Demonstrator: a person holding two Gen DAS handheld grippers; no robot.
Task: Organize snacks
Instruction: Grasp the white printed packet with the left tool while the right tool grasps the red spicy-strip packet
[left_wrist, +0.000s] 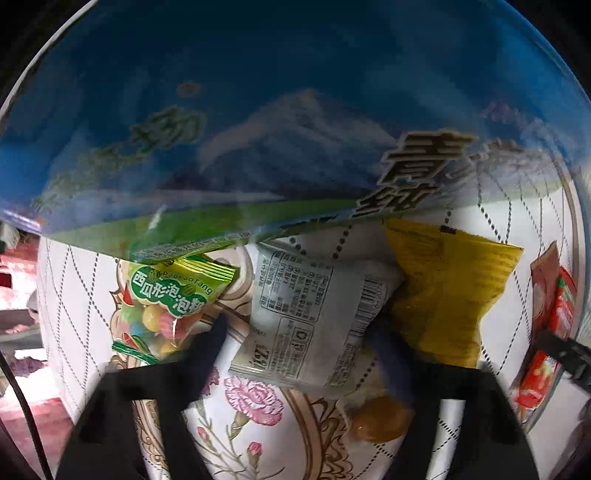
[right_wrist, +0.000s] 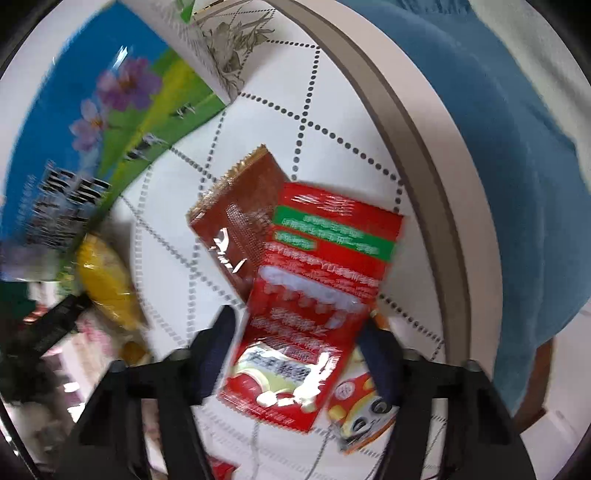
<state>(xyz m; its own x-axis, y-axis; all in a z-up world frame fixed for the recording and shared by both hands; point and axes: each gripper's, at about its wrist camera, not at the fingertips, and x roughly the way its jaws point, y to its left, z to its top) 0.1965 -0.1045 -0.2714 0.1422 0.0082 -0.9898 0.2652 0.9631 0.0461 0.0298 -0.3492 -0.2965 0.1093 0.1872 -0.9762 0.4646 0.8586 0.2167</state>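
1. A round white surface (right_wrist: 332, 122) with dotted diamond lines, printed pink carnations (left_wrist: 255, 398) and a tan rim band.
2. Folded blue cloth (right_wrist: 517, 155) beyond that rim, at two o'clock in the right wrist view.

- Your left gripper (left_wrist: 295, 343) is sitting low in the left wrist view, its two dark fingers spread apart and angling inward toward the centre of the frame.
- Your right gripper (right_wrist: 301, 332) is sitting at the bottom centre of the right wrist view, its fingers also parted wide.
- The right gripper's black body is also showing at the right edge of the left wrist view.
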